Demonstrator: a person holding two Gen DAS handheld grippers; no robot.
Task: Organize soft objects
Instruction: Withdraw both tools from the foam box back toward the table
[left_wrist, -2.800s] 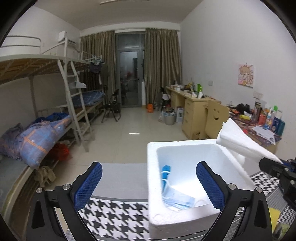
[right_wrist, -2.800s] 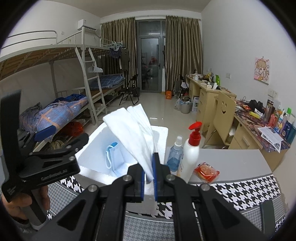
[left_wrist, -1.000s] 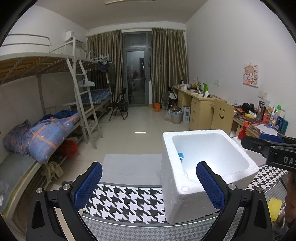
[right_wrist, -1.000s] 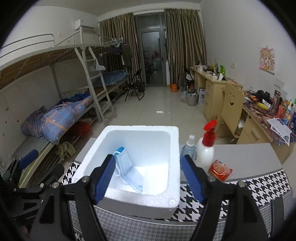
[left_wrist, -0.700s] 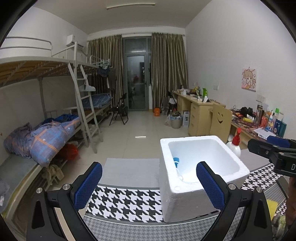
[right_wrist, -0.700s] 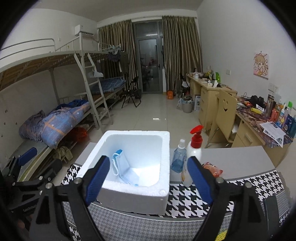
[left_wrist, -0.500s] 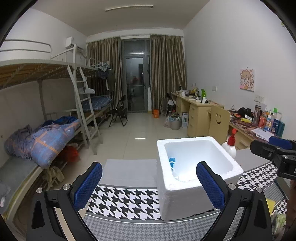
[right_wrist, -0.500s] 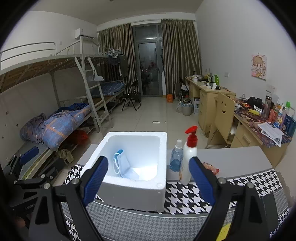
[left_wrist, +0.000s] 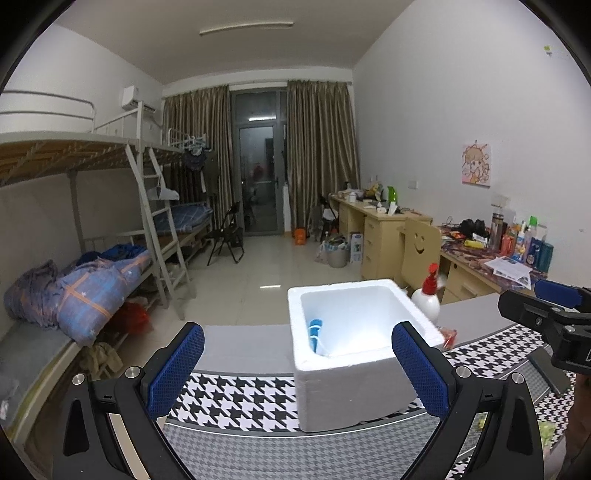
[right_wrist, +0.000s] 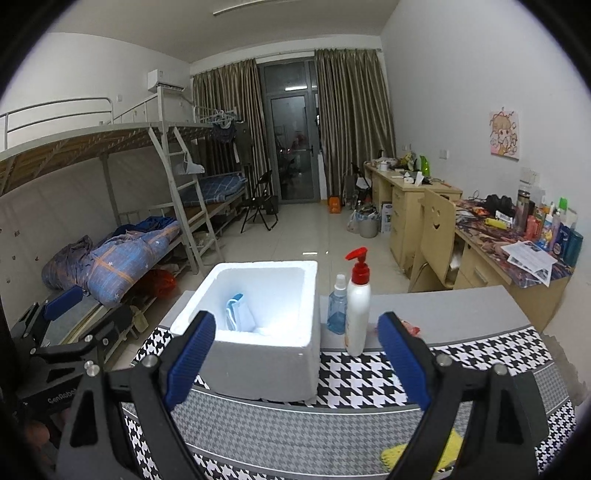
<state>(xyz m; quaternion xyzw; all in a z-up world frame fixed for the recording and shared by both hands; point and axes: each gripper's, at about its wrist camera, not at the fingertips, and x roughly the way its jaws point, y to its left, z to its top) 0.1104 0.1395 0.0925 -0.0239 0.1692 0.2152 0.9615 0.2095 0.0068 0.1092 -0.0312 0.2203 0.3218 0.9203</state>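
The left gripper (left_wrist: 297, 365) is hanging over the table with its jaws wide apart, holding nothing. The right gripper (right_wrist: 295, 358) is doing the same, wide and empty.

One white foam box (right_wrist: 266, 354) is sitting on the checked cloth (right_wrist: 461, 363). One blue face mask (right_wrist: 236, 308) is leaning against the box's left inside wall, and something white is lying on the bottom (I cannot tell what it is).

One yellow soft thing (right_wrist: 417, 454) is peeking out at the near edge of the table, partly hidden behind the right gripper. It is probably light and squishy and will bend when pinched, so I would grab it in the middle, and not too hard.

Beside the box one white pump bottle (right_wrist: 358, 314) and one small blue bottle (right_wrist: 337, 310) are standing. One red packet (right_wrist: 408, 326) is lying near them.
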